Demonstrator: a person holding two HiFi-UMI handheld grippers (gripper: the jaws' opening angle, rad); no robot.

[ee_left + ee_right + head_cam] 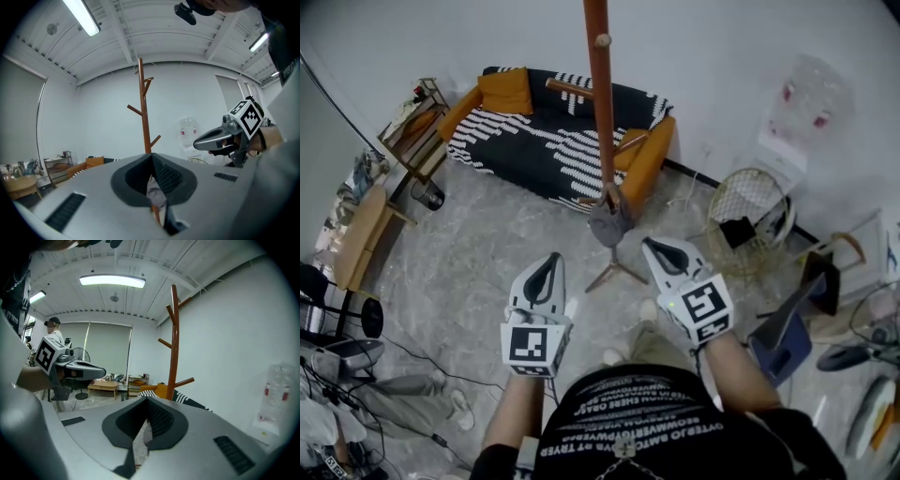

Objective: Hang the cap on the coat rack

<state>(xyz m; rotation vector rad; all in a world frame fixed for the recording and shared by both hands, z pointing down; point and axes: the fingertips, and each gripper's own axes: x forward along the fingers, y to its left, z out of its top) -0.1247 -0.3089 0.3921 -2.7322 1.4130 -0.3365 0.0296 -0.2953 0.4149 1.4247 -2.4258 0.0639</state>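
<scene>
Cap (pixel 609 223) hangs low on coat rack (pixel 600 103), clear ahead of left gripper (pixel 548 262) and right gripper (pixel 655 247); both sets of jaws closed together, nothing held.

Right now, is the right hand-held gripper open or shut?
Shut. The right hand-held gripper shows its jaws together in its own view, nothing between them.

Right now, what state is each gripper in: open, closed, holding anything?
Left gripper: tongs closed, holding nothing.
Right gripper: tongs closed, holding nothing.
</scene>
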